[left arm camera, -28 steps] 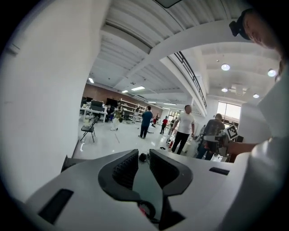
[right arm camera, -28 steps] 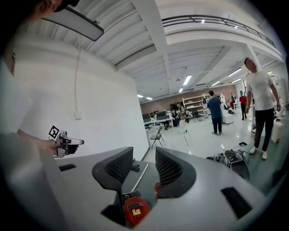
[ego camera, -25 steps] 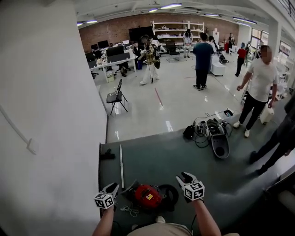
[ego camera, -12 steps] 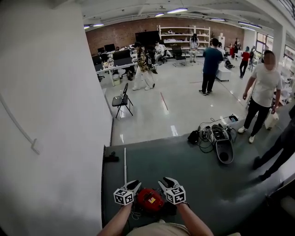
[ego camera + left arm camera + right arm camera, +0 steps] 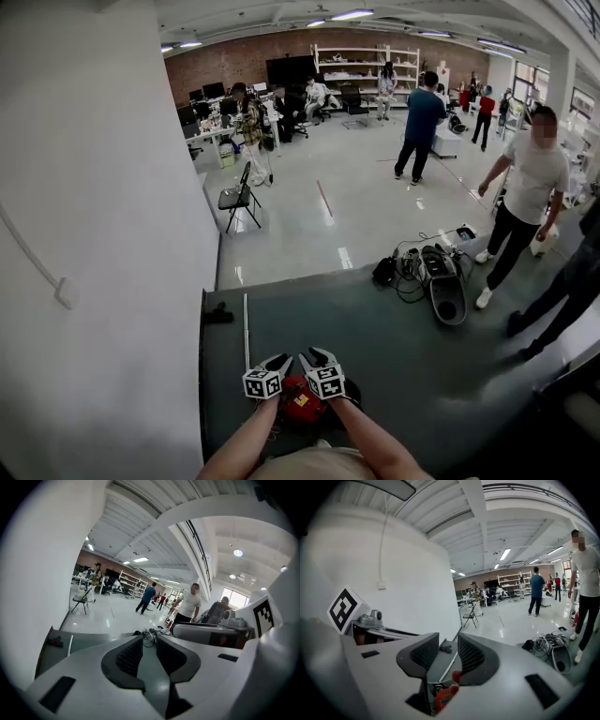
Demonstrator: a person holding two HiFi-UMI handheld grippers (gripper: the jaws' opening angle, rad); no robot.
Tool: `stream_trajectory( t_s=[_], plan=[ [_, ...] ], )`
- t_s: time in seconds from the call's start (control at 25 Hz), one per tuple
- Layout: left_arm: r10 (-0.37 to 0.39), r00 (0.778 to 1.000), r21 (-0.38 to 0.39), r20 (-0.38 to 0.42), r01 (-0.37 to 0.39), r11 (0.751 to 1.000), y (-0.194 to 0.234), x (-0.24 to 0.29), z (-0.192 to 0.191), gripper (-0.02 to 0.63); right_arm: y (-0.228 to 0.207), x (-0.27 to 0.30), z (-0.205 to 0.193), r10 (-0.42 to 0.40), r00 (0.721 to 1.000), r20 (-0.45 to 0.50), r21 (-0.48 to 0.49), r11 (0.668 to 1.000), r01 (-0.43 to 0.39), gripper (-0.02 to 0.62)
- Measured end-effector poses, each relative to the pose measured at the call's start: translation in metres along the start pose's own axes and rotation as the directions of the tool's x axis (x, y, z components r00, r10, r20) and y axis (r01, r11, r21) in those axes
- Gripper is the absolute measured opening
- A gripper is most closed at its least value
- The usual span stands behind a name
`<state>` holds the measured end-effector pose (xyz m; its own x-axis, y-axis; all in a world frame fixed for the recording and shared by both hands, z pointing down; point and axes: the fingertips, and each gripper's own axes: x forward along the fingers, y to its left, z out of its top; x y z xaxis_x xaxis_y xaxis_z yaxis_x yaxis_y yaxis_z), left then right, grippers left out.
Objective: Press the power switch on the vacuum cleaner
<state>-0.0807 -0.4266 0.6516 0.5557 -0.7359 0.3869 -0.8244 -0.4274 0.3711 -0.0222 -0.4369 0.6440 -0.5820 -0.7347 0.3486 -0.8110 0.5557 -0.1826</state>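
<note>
– Starting nearest, how do the tongs stand?

– The left gripper [image 5: 281, 360] and right gripper [image 5: 313, 355] hang close together, side by side, over the red vacuum cleaner [image 5: 298, 409]. It lies on the grey mat [image 5: 394, 356] at the near edge, just in front of the person. The left gripper's jaws stand apart, with only mat showing between them. The right gripper's jaws have just been closing a little, yet they are apart too. Nothing is pressed between them, and the red body shows low in the gap, beneath the pads.

– Is the power switch visible?

– Too small to tell.

– And farther out?

– A white tube [image 5: 246, 330] lies along the mat's left side, with a small black object [image 5: 217, 316] beside it, by the white wall [image 5: 94, 234]. At the mat's far right edge sits a dark machine [image 5: 446, 291] with tangled cables [image 5: 405, 272]. Beyond, on the glossy floor [image 5: 309, 225], stands a folding chair [image 5: 234, 199]. Several people [image 5: 422, 117] stand about, and shelves [image 5: 361, 61] line the far brick end.
</note>
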Motion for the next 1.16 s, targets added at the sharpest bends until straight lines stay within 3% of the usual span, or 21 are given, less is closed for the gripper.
stream_trajectory(
  t_s=[0.08,0.28,0.6,1.0,1.16],
  plan=[
    [0.016,1.000,0.014,-0.006,-0.016,1.000,0.002,-0.002,0.001,0.080,-0.005,0.000,-0.004,-0.024,0.999,-0.024,-0.017,1.000,0.023,0.126],
    [0.010,1.000,0.064,-0.009,-0.009,0.998,0.001,-0.010,0.006,0.080,0.002,-0.005,-0.019,-0.055,0.993,-0.108,-0.120,0.992,0.042,0.020],
    [-0.017,0.999,0.139,-0.048,0.023,0.990,-0.022,-0.012,-0.001,0.079,0.001,-0.023,-0.010,-0.068,0.998,-0.014,-0.128,0.990,0.065,0.009],
    [-0.124,0.992,0.099,0.002,0.123,0.987,-0.057,-0.045,0.024,0.078,0.016,-0.065,0.035,-0.086,0.990,0.115,-0.029,0.995,0.090,0.009],
    [-0.159,0.987,0.129,0.005,0.157,0.979,-0.059,-0.060,0.029,0.078,0.024,-0.075,0.044,-0.109,0.982,0.153,-0.024,0.993,0.114,0.009]
  ],
)
